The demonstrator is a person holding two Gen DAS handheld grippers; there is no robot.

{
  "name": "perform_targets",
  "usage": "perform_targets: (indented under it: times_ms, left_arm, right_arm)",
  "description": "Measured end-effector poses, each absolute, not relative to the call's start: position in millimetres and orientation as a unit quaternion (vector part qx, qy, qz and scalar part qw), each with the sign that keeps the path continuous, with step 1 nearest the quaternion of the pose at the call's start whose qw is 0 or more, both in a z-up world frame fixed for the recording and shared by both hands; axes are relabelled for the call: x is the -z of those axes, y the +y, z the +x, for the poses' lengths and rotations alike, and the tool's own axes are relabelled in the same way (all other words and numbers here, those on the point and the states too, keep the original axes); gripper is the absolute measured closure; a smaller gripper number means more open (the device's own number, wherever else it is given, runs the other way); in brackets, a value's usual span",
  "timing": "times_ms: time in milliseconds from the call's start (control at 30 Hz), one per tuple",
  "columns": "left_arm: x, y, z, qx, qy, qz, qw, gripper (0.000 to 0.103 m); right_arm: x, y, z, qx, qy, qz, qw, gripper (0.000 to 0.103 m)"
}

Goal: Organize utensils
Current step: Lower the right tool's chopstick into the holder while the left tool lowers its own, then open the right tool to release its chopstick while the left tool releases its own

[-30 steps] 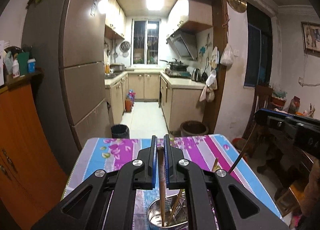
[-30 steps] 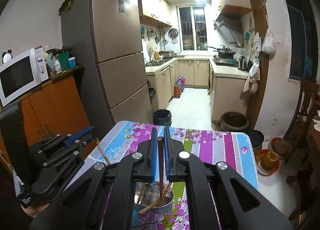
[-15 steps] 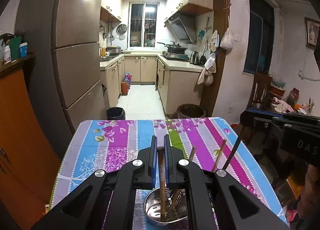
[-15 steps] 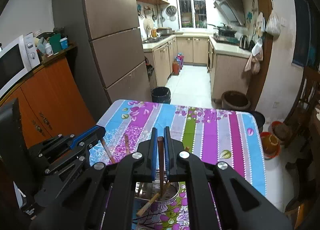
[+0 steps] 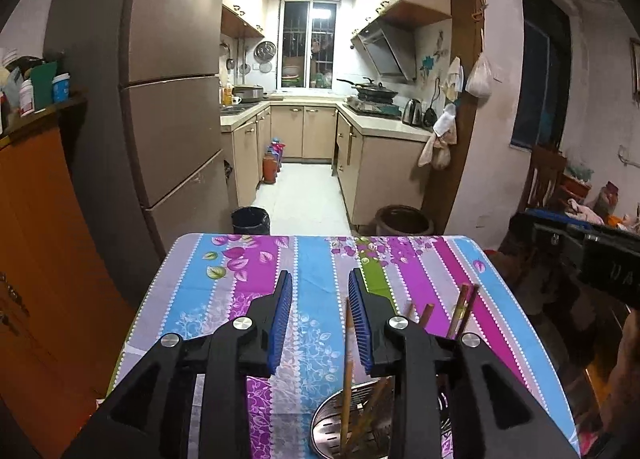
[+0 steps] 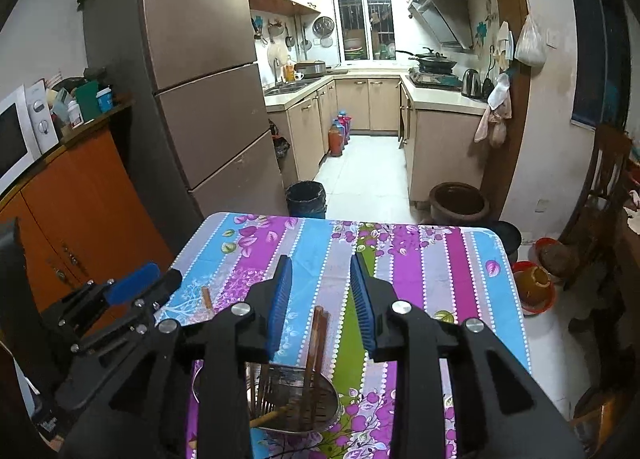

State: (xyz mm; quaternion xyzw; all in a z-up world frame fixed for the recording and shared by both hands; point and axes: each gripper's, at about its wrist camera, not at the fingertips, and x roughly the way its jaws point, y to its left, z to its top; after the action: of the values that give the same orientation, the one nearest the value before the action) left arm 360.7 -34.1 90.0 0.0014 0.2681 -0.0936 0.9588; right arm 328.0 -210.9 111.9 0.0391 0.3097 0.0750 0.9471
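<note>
A perforated steel utensil holder (image 5: 332, 425) stands on the striped floral tablecloth (image 5: 256, 271), just under both grippers. My left gripper (image 5: 319, 279) is opening; a wooden chopstick (image 5: 347, 339) stands free in the holder, close beside the right pad, not pinched. More chopsticks (image 5: 464, 311) lean out to the right. In the right wrist view, my right gripper (image 6: 321, 263) is opening too, with a pair of brown chopsticks (image 6: 316, 339) upright between its spread jaws, resting loose in the holder (image 6: 320, 391). The left gripper (image 6: 132, 291) shows at the left there.
The table's far edge meets a black bin (image 6: 306, 199) and a brown clay jar (image 6: 458, 203). A tall fridge (image 5: 168, 99) and an orange cabinet (image 6: 80, 195) line the left. A wooden chair (image 6: 600, 187) and orange bowls (image 6: 534, 287) sit on the right.
Both grippers sank toward the holder and then spread their jaws. The chopstick each one pinched now stands loose in the holder.
</note>
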Motion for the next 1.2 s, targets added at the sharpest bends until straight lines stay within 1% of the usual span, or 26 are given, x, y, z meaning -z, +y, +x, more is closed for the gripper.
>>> perform_targets:
  times_ms: [333, 600, 833, 1000, 1200]
  left_arm:
    - [-92.1, -40.3, 339.9, 0.090, 0.258, 0.002, 0.962, 0.072]
    - [-89.2, -39.9, 311.6, 0.087, 0.249, 0.000, 0.965, 0.072]
    - [-87.4, -33.9, 272.7, 0.093, 0.237, -0.005, 0.967, 0.072]
    - [-87.2, -27.0, 239.8, 0.104, 0.225, -0.016, 0.969, 0.072]
    - [-92.7, -25.1, 213.9, 0.111, 0.212, -0.007, 0.971, 0.072]
  right_arm:
    - [-109.1, -210.2, 317.1, -0.075, 0.312, 0.037, 0.947, 0.074]
    - [-105.4, -206.5, 285.9, -0.085, 0.300, 0.025, 0.950, 0.074]
    - [-102.1, -205.4, 251.3, -0.099, 0.289, 0.018, 0.952, 0.074]
    - [-88.9, -197.0, 223.2, -0.107, 0.283, 0.006, 0.953, 0.074]
    - [-80.4, -189.5, 202.7, -0.110, 0.278, 0.001, 0.954, 0.074]
